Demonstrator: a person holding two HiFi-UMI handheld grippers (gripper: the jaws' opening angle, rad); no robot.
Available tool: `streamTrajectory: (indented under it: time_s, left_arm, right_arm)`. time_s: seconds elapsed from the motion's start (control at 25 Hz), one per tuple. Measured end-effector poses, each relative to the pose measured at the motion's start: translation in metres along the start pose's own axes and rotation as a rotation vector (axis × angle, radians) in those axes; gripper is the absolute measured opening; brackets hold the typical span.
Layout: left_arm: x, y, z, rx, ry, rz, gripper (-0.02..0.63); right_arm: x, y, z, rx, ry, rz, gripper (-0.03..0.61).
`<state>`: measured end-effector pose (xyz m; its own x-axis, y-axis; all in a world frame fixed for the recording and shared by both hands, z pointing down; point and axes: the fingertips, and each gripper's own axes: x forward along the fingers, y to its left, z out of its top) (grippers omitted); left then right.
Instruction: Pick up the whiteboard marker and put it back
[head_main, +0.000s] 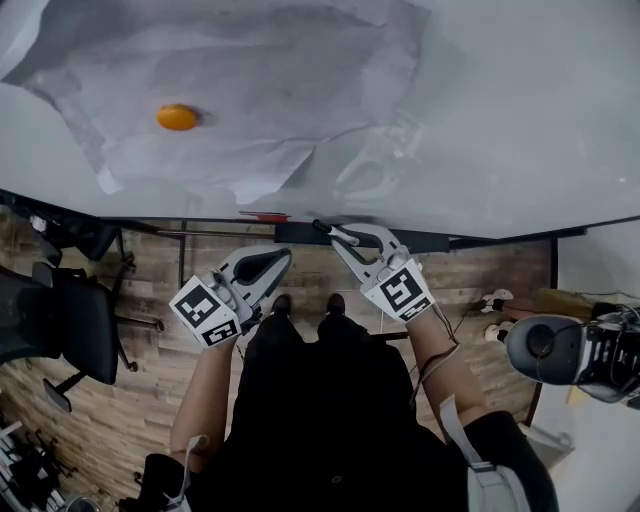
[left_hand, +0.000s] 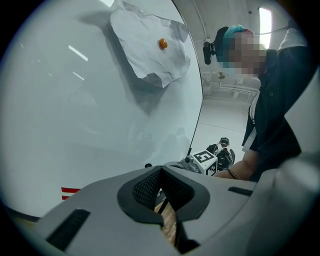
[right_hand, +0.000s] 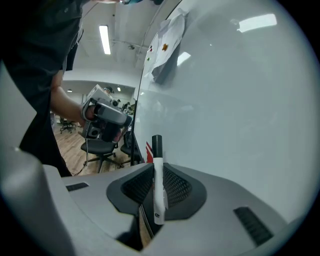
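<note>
The whiteboard marker (right_hand: 158, 186), white with a black cap, stands upright between the jaws of my right gripper (right_hand: 156, 169), which is shut on it. In the head view that gripper (head_main: 340, 240) is at the whiteboard's lower edge, with the marker's black cap (head_main: 321, 227) pointing at the dark tray (head_main: 300, 233). My left gripper (head_main: 277, 259) hangs just left of it, below the board, shut with nothing in it. In the left gripper view the jaws (left_hand: 161, 172) meet in front of the whiteboard (left_hand: 90, 110).
A crumpled paper sheet (head_main: 250, 70) is pinned to the whiteboard (head_main: 500, 120) by an orange magnet (head_main: 177, 117). A red mark (head_main: 265, 215) lies at the board's bottom edge. A black office chair (head_main: 70, 325) stands left on the wooden floor, a grey round device (head_main: 560, 350) right.
</note>
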<state>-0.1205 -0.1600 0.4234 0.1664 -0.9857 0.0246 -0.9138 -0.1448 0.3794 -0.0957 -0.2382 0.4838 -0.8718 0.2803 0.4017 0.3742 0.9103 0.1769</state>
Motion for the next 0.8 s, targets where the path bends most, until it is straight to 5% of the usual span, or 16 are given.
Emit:
streamTrajectory:
  time_s: [0.8]
  left_arm:
    - [-0.013, 0.002, -0.014, -0.032, 0.014, 0.026, 0.011]
  right_arm:
    - [0.045, 0.020, -0.077, -0.210, 0.271, 0.055, 0.071]
